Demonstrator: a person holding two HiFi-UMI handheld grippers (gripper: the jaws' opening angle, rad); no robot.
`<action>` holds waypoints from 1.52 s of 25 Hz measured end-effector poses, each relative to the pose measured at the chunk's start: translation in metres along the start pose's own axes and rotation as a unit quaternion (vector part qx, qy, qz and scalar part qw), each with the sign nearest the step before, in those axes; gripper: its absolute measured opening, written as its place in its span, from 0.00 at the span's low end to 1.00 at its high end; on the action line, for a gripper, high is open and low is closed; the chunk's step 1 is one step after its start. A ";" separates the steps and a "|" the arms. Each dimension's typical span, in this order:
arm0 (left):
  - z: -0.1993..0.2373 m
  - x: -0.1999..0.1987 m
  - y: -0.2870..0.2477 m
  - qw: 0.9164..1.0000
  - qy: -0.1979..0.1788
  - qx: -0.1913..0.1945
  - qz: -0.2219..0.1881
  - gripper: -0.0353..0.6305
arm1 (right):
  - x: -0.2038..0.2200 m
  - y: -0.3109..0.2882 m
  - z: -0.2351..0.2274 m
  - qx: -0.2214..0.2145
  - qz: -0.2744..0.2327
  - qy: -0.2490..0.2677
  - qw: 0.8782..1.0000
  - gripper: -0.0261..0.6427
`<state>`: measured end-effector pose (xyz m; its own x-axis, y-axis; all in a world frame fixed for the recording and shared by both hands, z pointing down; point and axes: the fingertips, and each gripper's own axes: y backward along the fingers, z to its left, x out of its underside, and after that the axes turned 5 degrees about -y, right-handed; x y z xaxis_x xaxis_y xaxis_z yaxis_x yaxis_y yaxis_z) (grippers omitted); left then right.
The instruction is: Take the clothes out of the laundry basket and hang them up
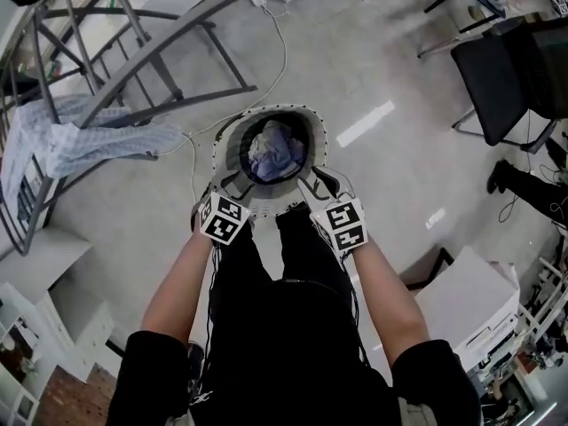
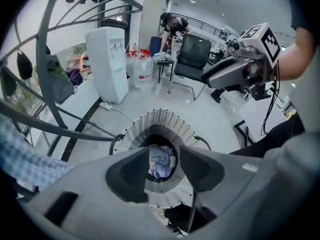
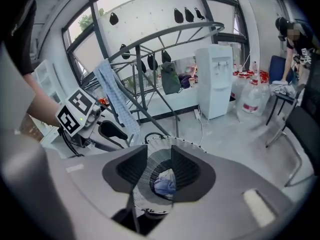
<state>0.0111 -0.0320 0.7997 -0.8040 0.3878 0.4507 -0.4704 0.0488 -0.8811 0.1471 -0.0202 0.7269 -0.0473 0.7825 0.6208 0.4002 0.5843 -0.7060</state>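
We hold the left gripper point(image 1: 232, 187) and right gripper point(image 1: 318, 187) over the 6 o'clock rim of the laundry basket point(image 1: 229, 140), fingers apart and empty. One checked garment point(image 1: 80, 140) hangs on the rack point(image 1: 160, 51) at 10 o'clock. A bluish bundle of clothes point(image 1: 271, 152) lies in the basket, not yet hung.
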 end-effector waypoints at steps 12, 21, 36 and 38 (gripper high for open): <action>0.007 0.064 -0.184 0.995 0.002 0.064 0.075 0.36 | 0.075 -0.072 -0.055 0.014 0.015 -0.089 0.996 0.28; -0.005 0.157 -0.309 0.981 -0.015 0.088 0.174 0.38 | 0.104 -0.086 -0.104 0.031 0.000 -0.107 0.994 0.28; 0.000 0.287 -0.444 0.948 -0.049 0.104 0.297 0.47 | 0.152 -0.105 -0.160 0.037 -0.014 -0.088 0.995 0.28; -0.003 0.296 -0.447 0.938 -0.060 0.119 0.321 0.45 | 0.157 -0.111 -0.164 0.039 -0.014 -0.092 0.995 0.28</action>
<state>-0.0157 0.0640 1.3271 -0.9777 0.1602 -0.1355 0.0675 -0.3713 -0.9261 0.2454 0.0028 0.9583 -0.2270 0.7871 0.5735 0.3251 0.6163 -0.7172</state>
